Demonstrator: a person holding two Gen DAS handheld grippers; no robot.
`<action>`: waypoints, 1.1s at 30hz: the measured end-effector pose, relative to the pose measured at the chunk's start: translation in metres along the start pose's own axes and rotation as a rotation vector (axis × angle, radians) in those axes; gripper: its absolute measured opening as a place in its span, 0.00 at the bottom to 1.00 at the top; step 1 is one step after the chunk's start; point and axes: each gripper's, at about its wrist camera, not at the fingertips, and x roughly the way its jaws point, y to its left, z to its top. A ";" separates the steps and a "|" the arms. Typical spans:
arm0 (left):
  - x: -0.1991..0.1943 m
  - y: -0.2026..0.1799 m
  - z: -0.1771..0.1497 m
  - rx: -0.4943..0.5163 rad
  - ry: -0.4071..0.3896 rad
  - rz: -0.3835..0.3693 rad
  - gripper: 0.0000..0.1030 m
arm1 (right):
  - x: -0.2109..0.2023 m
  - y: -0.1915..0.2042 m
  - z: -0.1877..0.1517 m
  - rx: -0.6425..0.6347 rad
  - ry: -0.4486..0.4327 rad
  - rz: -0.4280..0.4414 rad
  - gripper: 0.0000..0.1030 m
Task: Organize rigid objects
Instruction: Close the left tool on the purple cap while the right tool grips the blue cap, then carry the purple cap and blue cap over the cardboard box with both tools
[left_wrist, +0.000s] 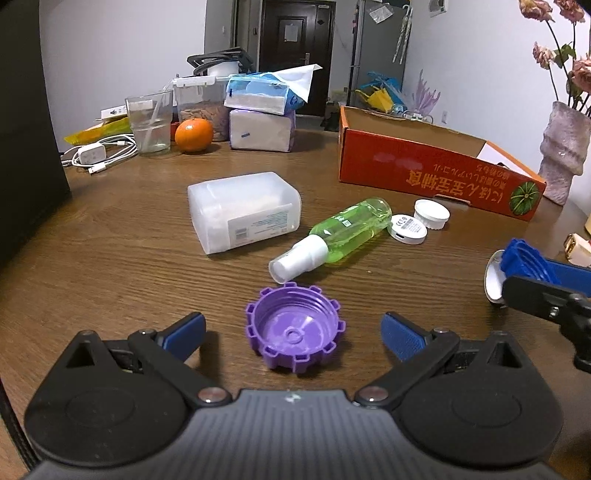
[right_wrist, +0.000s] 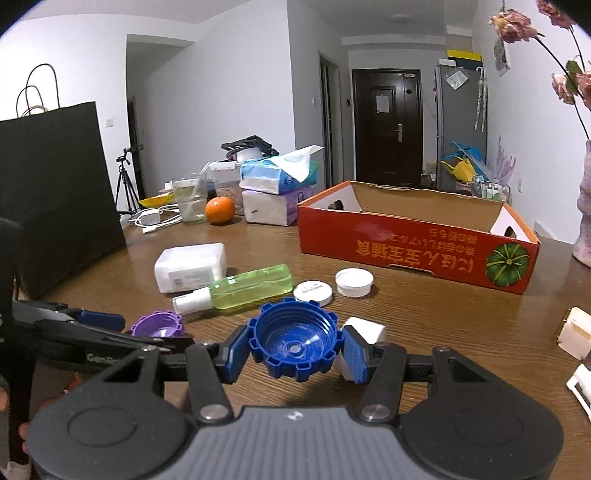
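Observation:
A purple toothed cap lies mouth-up on the wooden table, between the wide-apart fingers of my open left gripper, and neither pad touches it. My right gripper is shut on a matching blue cap, which it holds mouth-up a little above the table. From the left wrist view, that right gripper and the blue cap show at the right edge. An orange cardboard box stands open-topped at the back right.
A green spray bottle lies on its side beside a translucent white box, a white disc and a white lid. A black paper bag stands left, a vase right. Tissue packs, an orange and a glass line the far edge.

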 end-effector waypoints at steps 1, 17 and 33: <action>0.001 -0.001 0.000 0.001 0.001 0.000 1.00 | -0.001 -0.001 0.000 0.002 -0.001 -0.002 0.52; 0.001 -0.013 0.002 -0.009 -0.009 -0.029 0.54 | -0.001 -0.003 -0.002 0.003 0.001 -0.018 0.52; -0.011 -0.012 0.004 -0.037 -0.048 -0.019 0.53 | -0.001 -0.006 -0.002 0.011 -0.006 -0.034 0.52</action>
